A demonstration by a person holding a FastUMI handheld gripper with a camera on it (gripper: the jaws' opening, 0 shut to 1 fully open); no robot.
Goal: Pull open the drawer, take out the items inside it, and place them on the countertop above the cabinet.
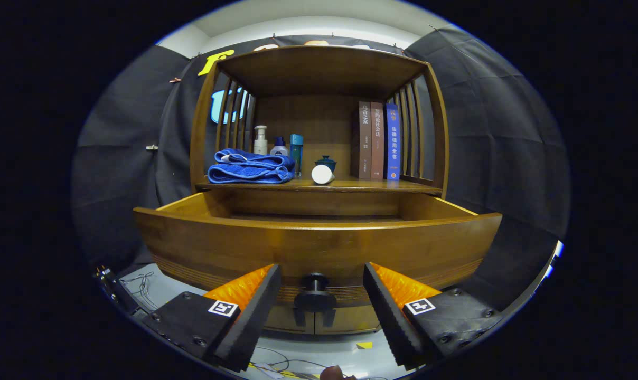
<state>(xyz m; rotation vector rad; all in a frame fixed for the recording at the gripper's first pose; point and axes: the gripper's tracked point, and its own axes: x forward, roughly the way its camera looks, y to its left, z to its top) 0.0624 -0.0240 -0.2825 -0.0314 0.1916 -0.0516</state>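
Observation:
The wooden drawer (319,245) stands pulled out toward me, its front panel just ahead of my fingers. Its dark round knob (315,287) sits between the fingertips with a gap on each side, touched by neither. My gripper (321,287) is open. The drawer's inside is hidden behind the front panel. Above it is the countertop (350,184) of the cabinet. On it lie a folded blue towel (251,167), a white cylinder (322,174) on its side and a small dark lidded cup (326,162).
At the back of the countertop stand a pump bottle (260,140), two more bottles (296,150) and three upright books (378,140). Slatted side walls and a wooden top enclose this shelf. Cables (144,287) lie on the grey floor below left.

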